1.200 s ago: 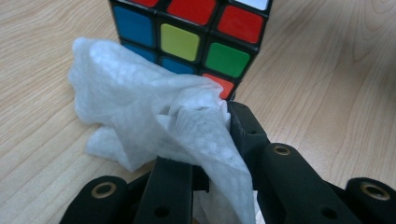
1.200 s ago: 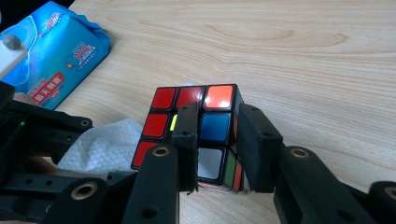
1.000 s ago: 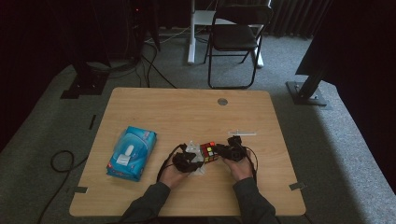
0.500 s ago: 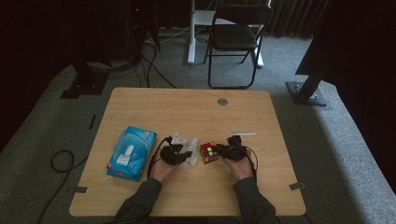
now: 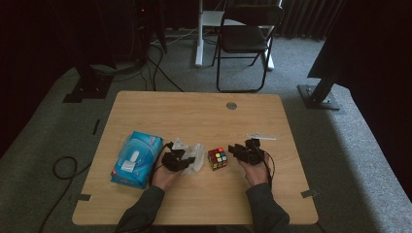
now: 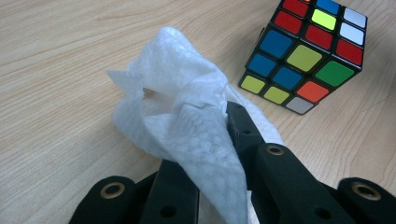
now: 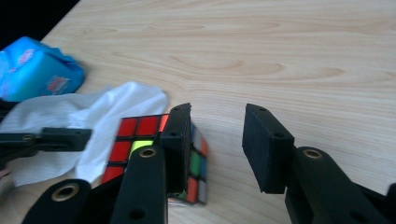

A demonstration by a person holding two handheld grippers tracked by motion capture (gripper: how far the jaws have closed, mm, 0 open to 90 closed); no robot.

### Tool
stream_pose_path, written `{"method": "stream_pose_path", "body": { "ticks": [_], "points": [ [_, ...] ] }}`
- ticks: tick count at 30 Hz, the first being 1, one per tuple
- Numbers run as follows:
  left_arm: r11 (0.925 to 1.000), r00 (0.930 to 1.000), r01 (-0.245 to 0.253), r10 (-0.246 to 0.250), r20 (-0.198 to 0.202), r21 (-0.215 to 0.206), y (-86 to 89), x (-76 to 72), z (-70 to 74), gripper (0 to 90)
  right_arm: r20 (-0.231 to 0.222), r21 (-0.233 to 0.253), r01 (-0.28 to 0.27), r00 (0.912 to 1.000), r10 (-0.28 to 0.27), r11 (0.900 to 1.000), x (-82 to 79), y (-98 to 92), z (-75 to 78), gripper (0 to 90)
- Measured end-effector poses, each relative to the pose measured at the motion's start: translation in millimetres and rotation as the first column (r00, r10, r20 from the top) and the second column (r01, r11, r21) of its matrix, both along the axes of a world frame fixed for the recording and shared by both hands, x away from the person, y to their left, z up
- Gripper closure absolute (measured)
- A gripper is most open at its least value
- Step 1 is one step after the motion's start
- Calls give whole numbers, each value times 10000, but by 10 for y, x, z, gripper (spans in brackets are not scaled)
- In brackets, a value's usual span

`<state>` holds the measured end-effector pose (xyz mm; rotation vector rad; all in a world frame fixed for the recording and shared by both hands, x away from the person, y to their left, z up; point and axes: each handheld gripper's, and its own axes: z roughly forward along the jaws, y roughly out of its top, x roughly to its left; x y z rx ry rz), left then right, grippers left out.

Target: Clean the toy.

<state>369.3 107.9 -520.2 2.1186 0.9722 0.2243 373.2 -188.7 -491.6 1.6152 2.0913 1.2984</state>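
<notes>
Light wooden table (image 5: 160, 112), blue wipes pack (image 5: 136, 158), scrambled puzzle cube (image 5: 217, 158), white strip (image 5: 261, 137)

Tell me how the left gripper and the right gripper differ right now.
The left gripper is shut on the white wipe, while the right gripper is open and holds nothing. In the high view the left gripper lies left of the puzzle cube, the right gripper to its right. Both have black jaws and sit low over the wooden table.

Left claw (image 5: 188, 160) carried wipe (image 5: 197, 154) off cube (image 5: 217, 158).
</notes>
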Motion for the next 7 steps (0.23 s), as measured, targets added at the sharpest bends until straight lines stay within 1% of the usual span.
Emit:
{"method": "stream_pose_path", "body": {
  "ticks": [3, 7],
  "points": [
    [10000, 10000, -27, 27, -24, 0, 17, 2, 4, 837, -57, -59, 130, 9999, -130, 9999, 15, -38, -14, 611],
    [10000, 10000, -72, 72, -30, -32, 32, 0, 9, 837, -94, -70, 161, 9998, -161, 9998, 24, -64, -22, 597]
  ]
}}
